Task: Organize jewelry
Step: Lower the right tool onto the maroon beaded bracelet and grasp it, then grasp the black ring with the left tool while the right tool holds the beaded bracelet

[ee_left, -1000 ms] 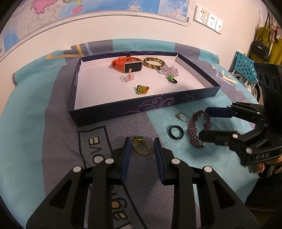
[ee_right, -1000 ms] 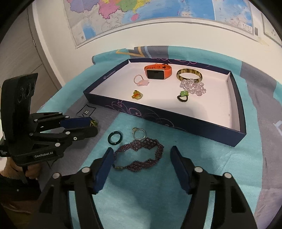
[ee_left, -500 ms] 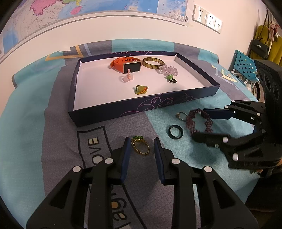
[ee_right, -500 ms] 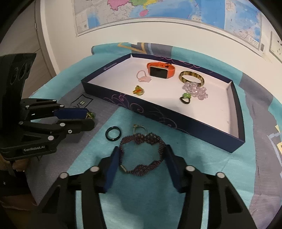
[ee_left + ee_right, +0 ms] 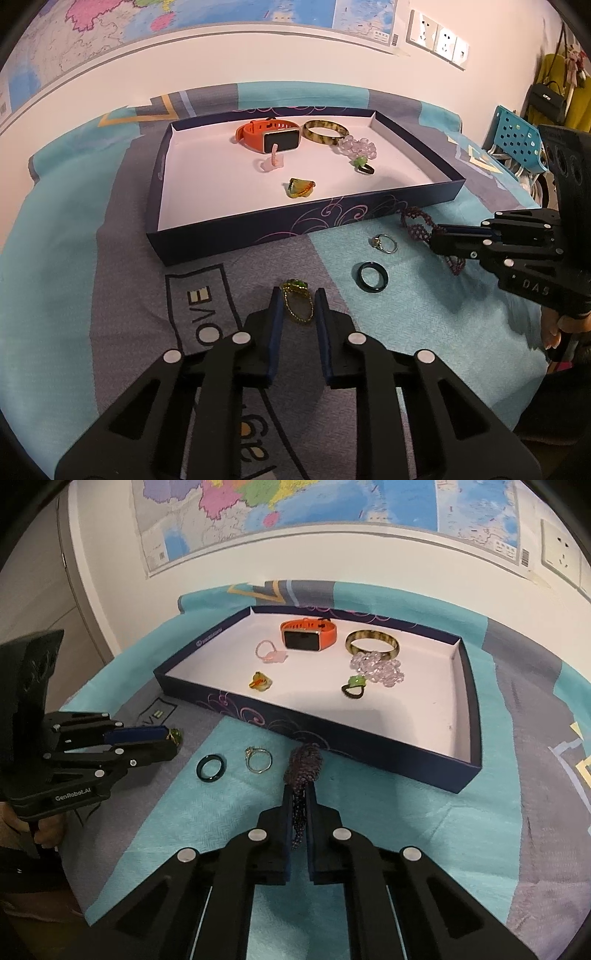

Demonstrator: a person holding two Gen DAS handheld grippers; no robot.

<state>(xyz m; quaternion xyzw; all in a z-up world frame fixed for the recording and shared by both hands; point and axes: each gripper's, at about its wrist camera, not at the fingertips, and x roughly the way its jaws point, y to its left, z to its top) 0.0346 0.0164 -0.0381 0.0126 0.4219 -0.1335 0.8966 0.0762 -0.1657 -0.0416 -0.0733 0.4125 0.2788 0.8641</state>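
My right gripper [image 5: 300, 794] is shut on the purple beaded bracelet [image 5: 303, 766] and holds it off the cloth, in front of the navy tray [image 5: 369, 757]; the bracelet also shows in the left wrist view [image 5: 417, 225]. My left gripper [image 5: 298, 301] has its fingers either side of a gold ring with a green stone [image 5: 296, 301] lying on the cloth, with gaps on both sides. A dark green ring [image 5: 373, 277] and a thin silver ring [image 5: 385, 243] lie on the cloth between the grippers.
The tray [image 5: 295, 229] holds an orange watch [image 5: 269, 138], a tortoiseshell bangle [image 5: 325, 131], pale beads [image 5: 358, 146], a pink ring [image 5: 271, 162], a green-stone ring [image 5: 364, 164] and a yellow-green ring [image 5: 301, 188]. A wall stands behind.
My right gripper closed on the purple bracelet and lifted it toward the tray's front wall. The left gripper stayed around the gold ring.
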